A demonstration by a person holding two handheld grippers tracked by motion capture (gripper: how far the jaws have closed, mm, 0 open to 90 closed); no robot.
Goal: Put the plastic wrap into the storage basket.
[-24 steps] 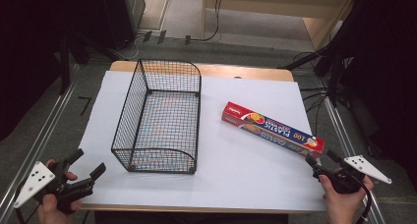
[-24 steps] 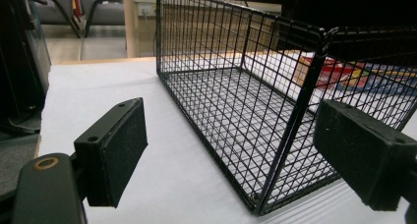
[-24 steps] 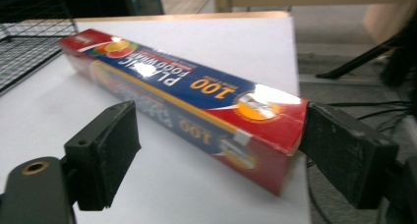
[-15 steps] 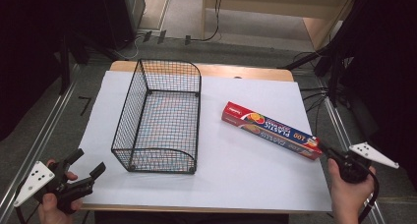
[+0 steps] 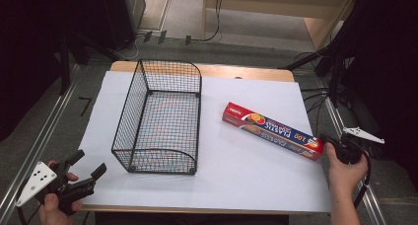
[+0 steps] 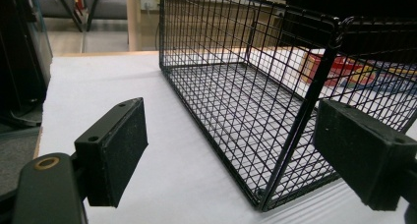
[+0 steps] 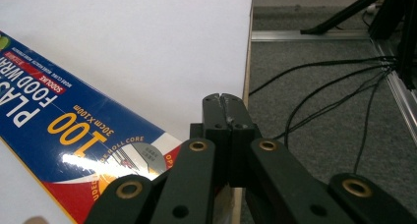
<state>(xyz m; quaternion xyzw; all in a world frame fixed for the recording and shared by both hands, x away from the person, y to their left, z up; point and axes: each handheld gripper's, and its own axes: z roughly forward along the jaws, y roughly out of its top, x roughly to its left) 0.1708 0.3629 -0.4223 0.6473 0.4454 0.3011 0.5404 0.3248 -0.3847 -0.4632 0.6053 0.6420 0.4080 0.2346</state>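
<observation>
A black wire basket (image 5: 129, 117) stands empty on the white table sheet, left of centre. To its right a long red and blue box of plastic food wrap (image 5: 271, 130) lies at a slant. My right gripper (image 5: 329, 142) is at the table's right edge, right by the box's near right end. In the right gripper view its jaws (image 7: 223, 103) are pressed together with nothing between them, and the box (image 7: 59, 121) lies just to their left. My left gripper (image 5: 86, 168) is open at the near left corner. Its pads (image 6: 115, 150) stand wide apart, facing the basket's near corner (image 6: 295, 121).
The white sheet (image 5: 256, 175) covers a wooden table whose edge shows at the back. Cables (image 7: 324, 96) trail over grey carpet off the right side. Metal rails (image 5: 44, 136) run along both sides, and dark stands are behind the table.
My right gripper has moved forward along the table's right edge, up to the box's near end. The left gripper, basket and box have stayed put.
</observation>
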